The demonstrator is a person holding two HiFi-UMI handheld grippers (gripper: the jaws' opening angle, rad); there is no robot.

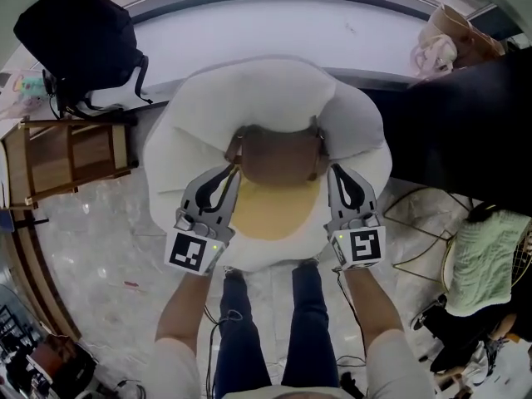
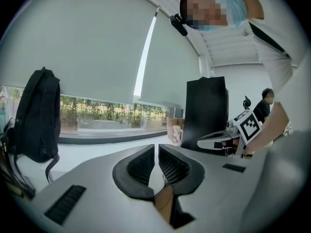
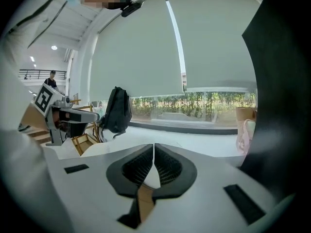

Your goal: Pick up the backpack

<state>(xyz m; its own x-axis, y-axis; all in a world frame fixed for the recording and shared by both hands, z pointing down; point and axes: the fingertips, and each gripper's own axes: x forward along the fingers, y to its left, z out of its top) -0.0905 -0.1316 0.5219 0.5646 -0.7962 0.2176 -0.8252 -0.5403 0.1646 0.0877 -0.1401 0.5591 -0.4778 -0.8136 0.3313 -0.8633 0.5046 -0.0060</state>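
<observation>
Left gripper [image 2: 156, 149] and right gripper [image 3: 153, 148] are both pinched shut on nothing, hanging over one puffy white round cushion seat [image 1: 183, 140]. Just one black fabric backpack [image 1: 79, 36], upright well off to the far left by one wooden chair [image 1: 71, 152], at the white window ledge [image 1: 274, 32]. Looks soft, floppy, probably lightish; I'd grab its top loop or a strap.

The backpack [image 1: 75, 40] stands at the far left end of the window ledge [image 1: 274, 32], just behind a wooden chair [image 1: 71, 156]. A bag [image 1: 453, 33] sits at the ledge's right end. The left claw [image 1: 231, 177] and right claw [image 1: 339, 177] hang side by side over a round cushion [image 1: 179, 152] before the ledge, well apart from the backpack.
</observation>
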